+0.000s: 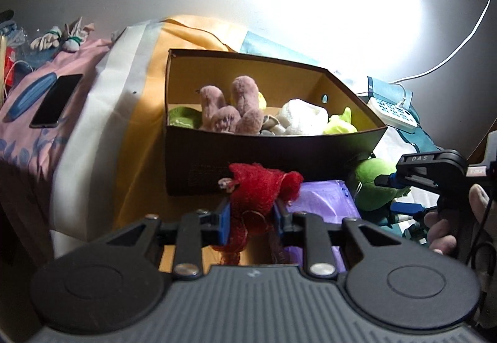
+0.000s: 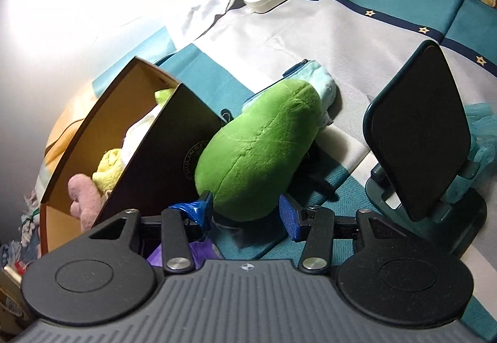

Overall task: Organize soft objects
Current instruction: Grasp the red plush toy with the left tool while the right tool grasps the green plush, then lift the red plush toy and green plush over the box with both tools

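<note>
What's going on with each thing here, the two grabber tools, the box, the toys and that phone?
Left gripper: shut on red fuzzy toy.
Right gripper: open, at green plush.
Green plush: lying outside, against the box.
Cardboard box: open, holding plush toys.
Phone: flat, screen dark.

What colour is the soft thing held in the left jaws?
Red; the fuzzy item shows best in the left wrist view.

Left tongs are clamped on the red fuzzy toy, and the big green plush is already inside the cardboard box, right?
Not quite. The left tongs do clamp the red fuzzy toy, but the big green plush lies outside the cardboard box, against its outer wall on the bedspread. The right wrist view shows it.
</note>
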Demonstrator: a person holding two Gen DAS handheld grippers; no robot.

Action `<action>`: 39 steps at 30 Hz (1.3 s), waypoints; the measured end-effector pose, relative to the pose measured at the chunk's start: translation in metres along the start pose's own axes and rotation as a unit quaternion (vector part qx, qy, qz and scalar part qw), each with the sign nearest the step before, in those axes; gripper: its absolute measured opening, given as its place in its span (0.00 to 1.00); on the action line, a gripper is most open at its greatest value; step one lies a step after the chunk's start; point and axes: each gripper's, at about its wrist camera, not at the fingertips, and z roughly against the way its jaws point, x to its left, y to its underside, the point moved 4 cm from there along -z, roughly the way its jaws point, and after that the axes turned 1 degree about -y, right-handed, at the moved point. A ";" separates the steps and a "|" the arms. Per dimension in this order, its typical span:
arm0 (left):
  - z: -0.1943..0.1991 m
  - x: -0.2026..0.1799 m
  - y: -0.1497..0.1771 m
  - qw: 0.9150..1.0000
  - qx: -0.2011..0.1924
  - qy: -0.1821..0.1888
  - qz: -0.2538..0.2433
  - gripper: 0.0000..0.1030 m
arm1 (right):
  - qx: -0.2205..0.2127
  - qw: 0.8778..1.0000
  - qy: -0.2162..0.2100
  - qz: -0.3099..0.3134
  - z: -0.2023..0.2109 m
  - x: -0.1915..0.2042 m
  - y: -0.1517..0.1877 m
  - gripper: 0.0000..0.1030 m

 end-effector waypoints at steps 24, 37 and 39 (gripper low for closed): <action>0.006 0.005 0.003 0.999 -0.001 0.042 -0.008 0.25 | -0.041 0.999 0.032 -0.005 -0.024 0.014 -0.003 0.44; 0.011 0.006 0.001 0.998 -0.006 0.054 -0.009 0.25 | -0.061 0.994 -0.023 0.084 0.006 0.010 0.009 0.27; 0.013 0.005 0.000 0.998 -0.010 0.056 -0.009 0.25 | -0.068 0.991 -0.034 0.108 0.016 0.010 0.012 0.27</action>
